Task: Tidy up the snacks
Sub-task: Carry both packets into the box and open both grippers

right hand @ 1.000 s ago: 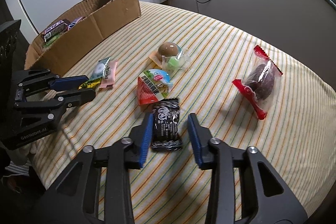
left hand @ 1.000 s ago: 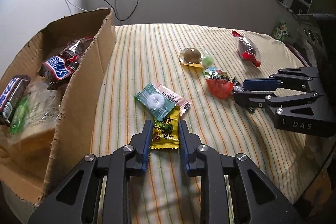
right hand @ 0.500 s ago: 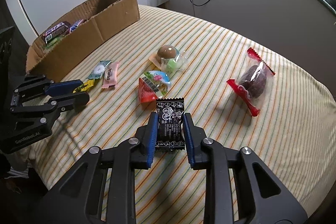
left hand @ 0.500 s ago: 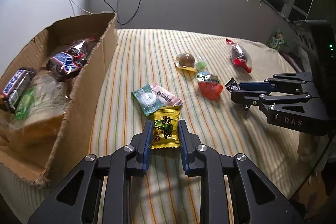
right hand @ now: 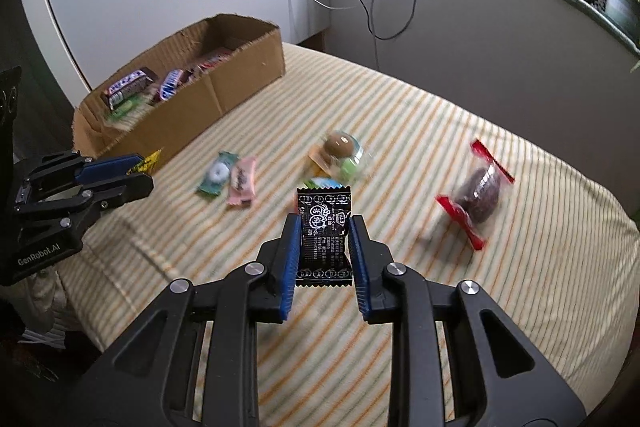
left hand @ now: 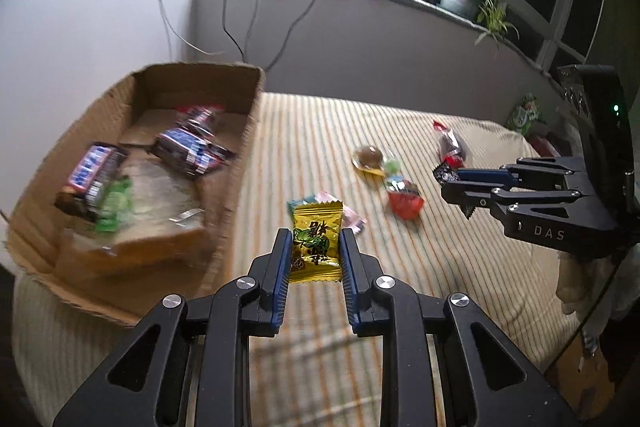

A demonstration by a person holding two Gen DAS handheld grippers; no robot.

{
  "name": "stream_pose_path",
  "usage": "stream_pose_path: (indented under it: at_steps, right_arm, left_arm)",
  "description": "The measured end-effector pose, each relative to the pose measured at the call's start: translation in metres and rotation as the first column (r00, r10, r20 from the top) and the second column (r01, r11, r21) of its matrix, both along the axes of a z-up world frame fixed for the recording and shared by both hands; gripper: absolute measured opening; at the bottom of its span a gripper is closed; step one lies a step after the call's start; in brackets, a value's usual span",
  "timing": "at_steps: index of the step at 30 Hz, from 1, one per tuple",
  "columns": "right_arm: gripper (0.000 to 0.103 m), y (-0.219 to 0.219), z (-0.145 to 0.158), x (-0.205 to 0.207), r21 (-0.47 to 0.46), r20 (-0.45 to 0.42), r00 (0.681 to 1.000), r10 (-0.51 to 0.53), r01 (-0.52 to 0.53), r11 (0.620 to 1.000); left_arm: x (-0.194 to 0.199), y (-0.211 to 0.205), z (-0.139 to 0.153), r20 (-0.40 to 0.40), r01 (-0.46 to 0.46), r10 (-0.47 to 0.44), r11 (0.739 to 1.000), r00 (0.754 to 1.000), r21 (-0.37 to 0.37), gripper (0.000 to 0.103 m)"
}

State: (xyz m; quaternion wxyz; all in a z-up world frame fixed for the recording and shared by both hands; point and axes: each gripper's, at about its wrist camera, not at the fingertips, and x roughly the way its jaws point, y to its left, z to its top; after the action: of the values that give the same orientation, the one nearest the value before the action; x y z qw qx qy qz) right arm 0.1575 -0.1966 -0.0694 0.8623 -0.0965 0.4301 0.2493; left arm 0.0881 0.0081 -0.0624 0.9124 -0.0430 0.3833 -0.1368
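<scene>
Left wrist: right gripper (left hand: 454, 183) marked "DAS"

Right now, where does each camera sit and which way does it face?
Left wrist: on the left gripper, angled down at the striped cloth, holding the yellow candy.
Right wrist: on the right gripper, angled down, holding the black packet.
Shared: cardboard box, and each view shows the opposite gripper.

A yellow candy packet (left hand: 316, 247) and a black packet with white print (right hand: 325, 241) are each pinched upright above the striped cloth (right hand: 440, 131). Loose sweets still lie there: a green mint (right hand: 214, 175) touching a pink one (right hand: 241, 181), and a red-ended wrapper (right hand: 476, 195). Chocolate bars (left hand: 90, 173) sit in the cardboard box (right hand: 244, 75).
</scene>
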Motion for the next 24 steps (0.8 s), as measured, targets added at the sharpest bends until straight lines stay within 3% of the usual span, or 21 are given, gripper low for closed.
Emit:
stream_pose_path:
  at_steps: [24]
  right_arm:
    - [0.025,0.119,0.037,0.025,0.016,0.061,0.987,0.151,-0.152,0.988]
  left_arm:
    - [-0.01,0.102,0.027,0.075,-0.204,0.206,0.979,0.976,-0.026,0.022]
